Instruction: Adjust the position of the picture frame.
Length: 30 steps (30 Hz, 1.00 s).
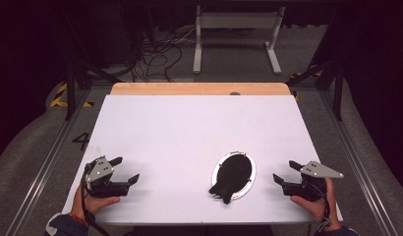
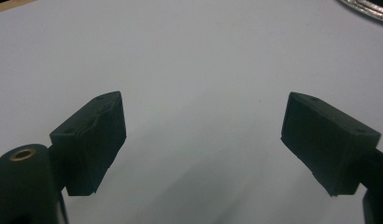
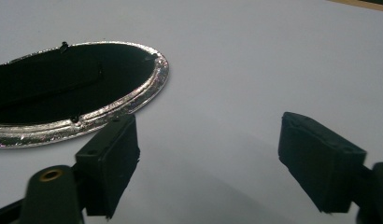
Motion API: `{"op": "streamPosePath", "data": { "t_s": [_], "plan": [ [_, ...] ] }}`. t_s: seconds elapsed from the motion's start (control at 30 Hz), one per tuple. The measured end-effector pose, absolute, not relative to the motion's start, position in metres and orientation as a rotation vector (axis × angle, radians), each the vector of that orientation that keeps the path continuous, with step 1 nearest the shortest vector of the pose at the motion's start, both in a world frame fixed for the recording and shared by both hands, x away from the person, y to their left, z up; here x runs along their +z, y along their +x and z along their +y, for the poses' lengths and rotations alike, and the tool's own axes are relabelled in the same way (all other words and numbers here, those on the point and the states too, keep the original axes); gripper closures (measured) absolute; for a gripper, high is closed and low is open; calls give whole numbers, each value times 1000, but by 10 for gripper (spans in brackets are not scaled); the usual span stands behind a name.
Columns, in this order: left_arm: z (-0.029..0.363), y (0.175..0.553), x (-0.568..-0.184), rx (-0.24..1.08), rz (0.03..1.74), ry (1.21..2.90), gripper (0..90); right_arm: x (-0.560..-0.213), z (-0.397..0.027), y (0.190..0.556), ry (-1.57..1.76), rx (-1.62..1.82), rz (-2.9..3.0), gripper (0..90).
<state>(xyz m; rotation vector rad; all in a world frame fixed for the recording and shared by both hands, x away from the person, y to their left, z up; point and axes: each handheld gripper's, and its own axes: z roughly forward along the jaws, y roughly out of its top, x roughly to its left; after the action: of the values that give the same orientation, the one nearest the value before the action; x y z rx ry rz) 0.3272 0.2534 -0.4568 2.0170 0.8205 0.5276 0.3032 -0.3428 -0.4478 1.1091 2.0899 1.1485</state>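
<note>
high view: black object (image 1: 232,175) overhangs plate (image 1: 248,183) | right gripper view: hidden

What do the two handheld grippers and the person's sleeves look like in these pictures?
Both the left gripper and the right gripper are black, each with two blocky rectangular jaws and a grey three-cornered plate on top. A brass-coloured ring shows in the frame near one jaw. A dark cable trails from each. The sleeves look dark, with a reddish band at the left wrist.
</note>
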Motion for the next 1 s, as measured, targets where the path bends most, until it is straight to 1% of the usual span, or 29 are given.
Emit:
{"op": "streamPosePath", "data": {
  "t_s": [0.03, 0.13, 0.23, 0.3, 0.37, 0.43, 0.5, 0.57, 0.6, 0.7, 0.77, 0.87, 1.0],
  "plan": [
    [253, 326, -457, 516, 824, 2026, 162, -448, -342, 303, 1098, 1154, 2099, 270],
    [250, 323, -457, 492, 783, 2030, 252, -448, -340, 302, 1079, 1161, 2127, 354],
    [247, 321, -457, 465, 735, 2034, 297, -449, -333, 302, 1059, 1109, 2186, 447],
    [246, 320, -457, 481, 717, 2054, 317, -449, -328, 302, 1051, 1125, 2217, 505],
    [245, 320, -456, 491, 699, 2055, 404, -449, -322, 301, 1032, 1118, 2244, 568],
    [244, 320, -455, 486, 673, 2067, 533, -450, -316, 300, 1013, 1108, 2273, 628],
    [241, 322, -455, 466, 664, 2081, 632, -451, -311, 299, 1004, 1097, 2290, 679],
    [238, 325, -455, 431, 648, 2095, 777, -452, -308, 298, 993, 1091, 2304, 720],
    [235, 326, -454, 428, 656, 2097, 824, -452, -308, 298, 1000, 1093, 2306, 746],
    [227, 331, -453, 406, 658, 2116, 897, -452, -304, 297, 1010, 1091, 2314, 796],
    [221, 334, -453, 388, 658, 2134, 900, -453, -300, 297, 1004, 1079, 2320, 818],
    [208, 337, -453, 366, 622, 2158, 900, -454, -292, 297, 989, 1074, 2345, 835],
    [188, 341, -452, 335, 569, 2188, 900, -459, -281, 298, 985, 1043, 2385, 884]
  ]
}}
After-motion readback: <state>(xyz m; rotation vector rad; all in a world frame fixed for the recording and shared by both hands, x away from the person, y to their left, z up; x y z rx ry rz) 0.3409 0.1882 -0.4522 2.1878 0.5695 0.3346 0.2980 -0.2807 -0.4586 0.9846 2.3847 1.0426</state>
